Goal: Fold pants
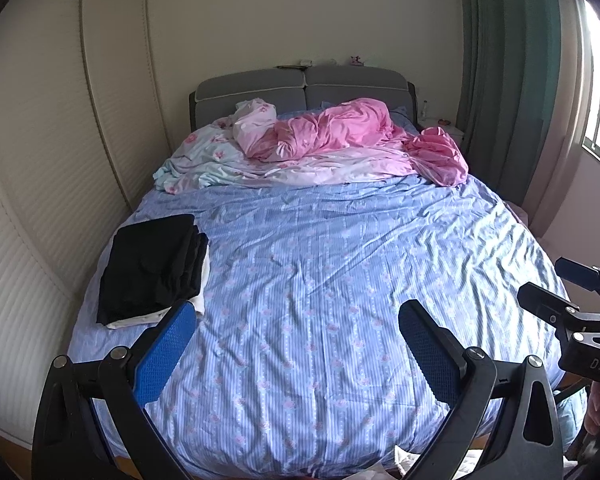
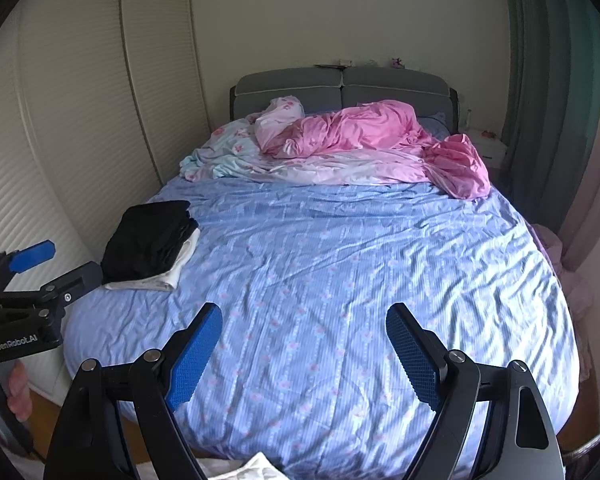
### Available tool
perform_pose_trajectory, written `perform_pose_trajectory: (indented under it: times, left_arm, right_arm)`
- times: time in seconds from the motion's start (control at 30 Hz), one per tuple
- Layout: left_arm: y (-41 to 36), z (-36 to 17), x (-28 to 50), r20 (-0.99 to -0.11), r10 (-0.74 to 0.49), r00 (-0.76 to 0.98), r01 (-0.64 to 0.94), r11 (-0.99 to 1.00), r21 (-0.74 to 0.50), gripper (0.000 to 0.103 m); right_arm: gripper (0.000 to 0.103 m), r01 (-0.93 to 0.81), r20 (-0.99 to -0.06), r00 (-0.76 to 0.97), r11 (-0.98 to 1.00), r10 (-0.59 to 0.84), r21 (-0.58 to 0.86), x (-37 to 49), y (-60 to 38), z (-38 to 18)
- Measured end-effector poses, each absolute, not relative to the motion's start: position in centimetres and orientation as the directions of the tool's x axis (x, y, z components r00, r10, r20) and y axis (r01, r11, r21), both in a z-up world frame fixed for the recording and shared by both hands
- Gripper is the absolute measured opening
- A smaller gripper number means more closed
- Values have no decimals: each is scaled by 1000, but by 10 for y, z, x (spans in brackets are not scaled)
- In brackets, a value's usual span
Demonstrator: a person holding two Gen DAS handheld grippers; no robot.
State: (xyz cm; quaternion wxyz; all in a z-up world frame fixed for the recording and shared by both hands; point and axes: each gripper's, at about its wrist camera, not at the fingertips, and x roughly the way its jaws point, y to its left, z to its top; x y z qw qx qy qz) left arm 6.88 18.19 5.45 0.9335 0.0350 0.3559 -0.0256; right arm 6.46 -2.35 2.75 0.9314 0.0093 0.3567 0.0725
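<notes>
A stack of folded black fabric pants (image 1: 152, 266) lies on the left side of the blue striped floral bedsheet (image 1: 320, 280), squared off and resting on a folded white cloth (image 1: 198, 302) whose edge shows beneath it; the middle of the sheet in front of both tools carries no garment. The left gripper (image 1: 296, 332) hangs over the near part of the bed with its blue-padded fingers spread wide and nothing between them; the right gripper (image 2: 304, 336) hangs beside it, likewise spread and holding nothing. A crumpled pink quilt (image 1: 340, 132) is heaped near the grey padded headboard (image 1: 300, 88), well apart from the stack. At the bottom edge of both views a bit of white crumpled fabric (image 2: 256, 468) peeks out, too little to identify.

The black pants look soft, light and limp, likely to sag and slide open if lifted by a single layer; a safer hold would probably be a pinch through all layers at the folded edge, one tool at each near corner.
</notes>
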Motion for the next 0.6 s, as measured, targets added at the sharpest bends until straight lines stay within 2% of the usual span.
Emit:
perform_pose_trajectory:
  times: [0.6]
  left_arm:
    - [178, 58, 77, -667, -31, 744, 85, 995, 49, 103]
  right_arm:
    - [85, -121, -672, 729, 990, 133, 66, 69, -27, 27]
